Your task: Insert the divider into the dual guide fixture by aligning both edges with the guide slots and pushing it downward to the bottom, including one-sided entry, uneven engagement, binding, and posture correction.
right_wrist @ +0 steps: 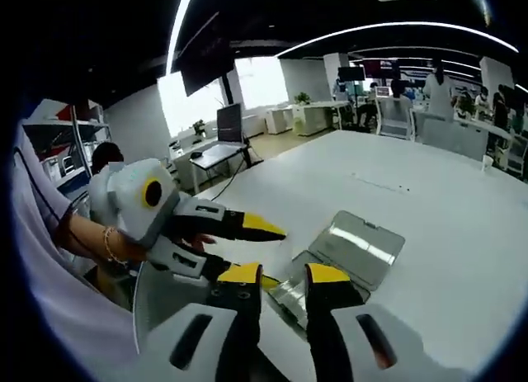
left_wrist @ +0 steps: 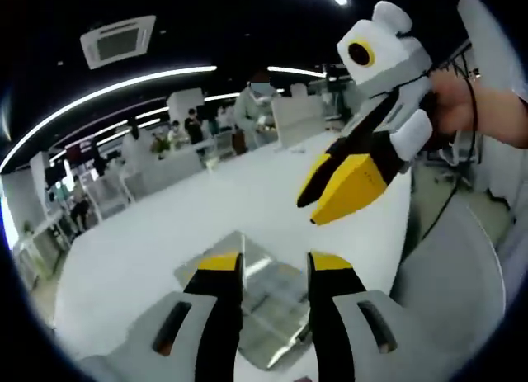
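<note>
A flat, clear, glossy plate [left_wrist: 262, 293] lies on the white table [left_wrist: 165, 233], just beyond my left gripper [left_wrist: 275, 266], whose yellow-tipped jaws stand open above it with nothing between them. In the right gripper view the same plate [right_wrist: 356, 243] lies flat ahead of my right gripper [right_wrist: 285, 276], also open and empty. A smaller clear piece [right_wrist: 289, 295] shows in that gap, low by the plate's near edge. The right gripper [left_wrist: 334, 188] hangs in the air above the table in the left gripper view. The left gripper [right_wrist: 247, 233] comes in from the left, jaws apart.
A hand [left_wrist: 462, 101] holds the right gripper, and a wrist with a bracelet [right_wrist: 107, 242] holds the left one. The table's edge [left_wrist: 404, 233] curves close by. Desks, chairs and people fill the office beyond.
</note>
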Motion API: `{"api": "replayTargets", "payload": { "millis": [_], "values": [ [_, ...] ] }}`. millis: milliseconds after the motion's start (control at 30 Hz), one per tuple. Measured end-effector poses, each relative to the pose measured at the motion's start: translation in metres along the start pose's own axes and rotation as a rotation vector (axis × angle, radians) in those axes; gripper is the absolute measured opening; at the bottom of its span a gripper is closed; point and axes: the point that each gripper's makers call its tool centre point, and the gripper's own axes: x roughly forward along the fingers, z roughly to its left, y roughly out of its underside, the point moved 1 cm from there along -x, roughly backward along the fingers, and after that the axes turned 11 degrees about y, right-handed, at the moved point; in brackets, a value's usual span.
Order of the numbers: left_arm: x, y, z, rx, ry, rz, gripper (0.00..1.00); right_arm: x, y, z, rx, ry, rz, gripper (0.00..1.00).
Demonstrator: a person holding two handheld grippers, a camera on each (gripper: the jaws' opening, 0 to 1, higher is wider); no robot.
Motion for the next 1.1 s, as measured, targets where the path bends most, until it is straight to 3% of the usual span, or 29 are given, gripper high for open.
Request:
{"api": "replayTargets", "payload": {
  "millis": [333, 600, 1100],
  "values": [
    [0.009, -0.010, -0.012, 0.066, 0.067, -0.006, 0.29, 0.008, 0.000, -0.008, 0.153, -0.068, 0.073, 0.12],
    [0.011, -0.014, -0.018, 0.080, 0.095, -0.013, 0.29, 0.012, 0.004, -0.009, 0.194, -0.082, 0.105, 0.03],
    [0.013, -0.013, -0.021, 0.071, 0.130, -0.026, 0.29, 0.016, 0.007, -0.005, 0.292, -0.101, 0.140, 0.00]
  ]
}}
